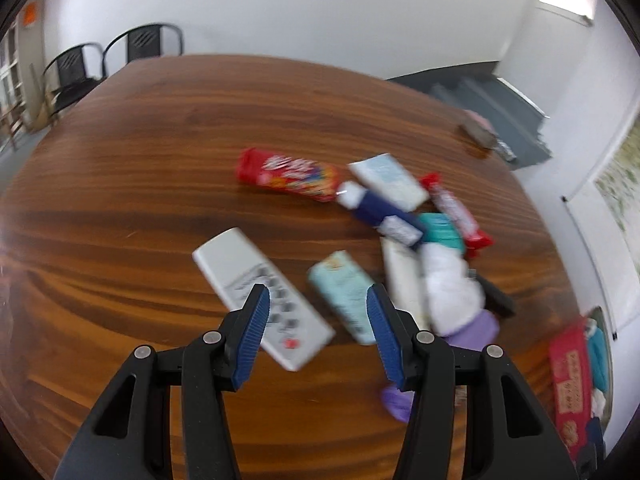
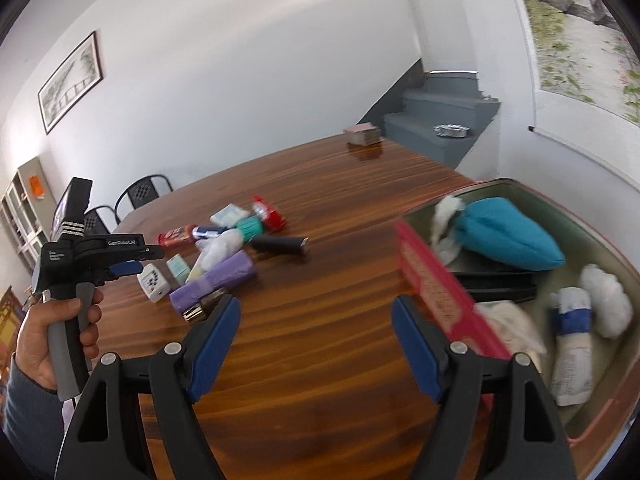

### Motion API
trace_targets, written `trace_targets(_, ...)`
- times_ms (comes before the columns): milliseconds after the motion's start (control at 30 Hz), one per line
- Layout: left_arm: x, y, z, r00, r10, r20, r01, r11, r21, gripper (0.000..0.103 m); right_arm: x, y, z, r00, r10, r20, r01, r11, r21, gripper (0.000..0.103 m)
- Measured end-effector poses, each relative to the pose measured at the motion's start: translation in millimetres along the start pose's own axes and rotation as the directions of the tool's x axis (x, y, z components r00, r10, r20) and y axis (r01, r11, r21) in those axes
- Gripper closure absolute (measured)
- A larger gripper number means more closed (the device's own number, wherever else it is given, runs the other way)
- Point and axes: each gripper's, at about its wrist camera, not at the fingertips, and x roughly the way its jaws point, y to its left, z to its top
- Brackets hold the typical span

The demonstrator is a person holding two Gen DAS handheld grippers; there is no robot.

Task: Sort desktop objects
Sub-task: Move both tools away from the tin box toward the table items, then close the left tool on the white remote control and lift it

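A heap of small objects lies on the wooden table (image 1: pixel 140 184). My left gripper (image 1: pixel 318 304) is open above the near side of the heap. A white remote control (image 1: pixel 256 284) and a pale blue pack (image 1: pixel 344 288) show between and beyond its fingers, and nothing is gripped. Farther off lie a red snack tube (image 1: pixel 288 174), a white pack (image 1: pixel 390 180), a blue tube (image 1: pixel 380 210), a white bag (image 1: pixel 448 284) and a purple roll (image 1: pixel 476 330). My right gripper (image 2: pixel 316 312) is open over bare wood, between the purple roll (image 2: pixel 216 280) and a storage box (image 2: pixel 436 292).
The storage box holds a teal pouch (image 2: pixel 508 236), a white tube (image 2: pixel 572 356) and white wadding (image 2: pixel 604 304). A hand (image 2: pixel 48 340) carries the left gripper (image 2: pixel 140 260) at the left. A small block (image 2: pixel 362 135) sits at the far table edge. Black chairs (image 1: pixel 76 76) stand beyond the table.
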Motion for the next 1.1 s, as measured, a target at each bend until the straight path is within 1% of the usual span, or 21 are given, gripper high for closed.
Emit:
trace_targets(133, 8.5, 6.9, -3.5, 0.998, 0.052, -0.023, -0.052, 0.999, -0.016, 0.049, 11.8, 13.1, -0.3, 1.0, 0.017, -0.013, -0.017, 0.999, -0.032, 0.021)
trace_targets(300, 14.4, 10.3, -7.0, 0.99, 0.143, -0.01, -0.143, 0.989, -0.025, 0.049, 25.8, 21.9, 0.6, 0.999, 0.025, -0.027, -0.027, 0.999, -0.047, 0.021)
trace_targets(333, 16.1, 11.5, -7.2, 0.99, 0.143, -0.014, -0.144, 0.989, -0.031, 0.047, 28.6, 22.8, 0.6, 0.999, 0.025, -0.028, -0.027, 0.998, -0.048, 0.021)
trace_targets(367, 16.7, 13.2, -7.4, 0.99, 0.138, -0.011, -0.139, 0.989, -0.043, 0.043, 31.5, 23.5, 0.5, 0.999, 0.027, -0.031, -0.028, 0.998, -0.048, 0.021)
trace_targets(433, 15.7, 15.4, -7.6, 0.989, 0.146, -0.011, -0.146, 0.987, -0.06, 0.038, 37.1, 23.9, 0.3, 0.999, 0.029, -0.039, -0.031, 0.999, -0.043, 0.021)
trace_targets(667, 22.0, 17.7, -3.5, 0.994, 0.098, -0.038, -0.102, 0.99, -0.093, 0.037, 53.3, 23.1, -4.4, 0.997, 0.028, -0.071, -0.03, 0.999, -0.033, 0.021)
trace_targets(767, 24.4, 12.9, -2.6, 0.994, 0.107, -0.036, -0.11, 0.991, -0.081, 0.037, 55.2, 24.1, -4.9, 0.997, 0.028, -0.074, -0.031, 0.999, -0.039, 0.021)
trace_targets(1000, 27.1, 6.4, -3.3, 0.985, 0.168, -0.022, -0.169, 0.986, -0.015, 0.036, 55.5, 21.3, -4.8, 0.997, 0.023, -0.071, -0.026, 0.999, -0.033, 0.021)
trace_targets(1100, 26.8, 10.2, -2.4, 0.985, 0.171, -0.027, -0.171, 0.985, -0.017, 0.036, 55.1, 18.6, -4.3, 0.998, 0.021, -0.067, -0.022, 0.999, -0.024, 0.021)
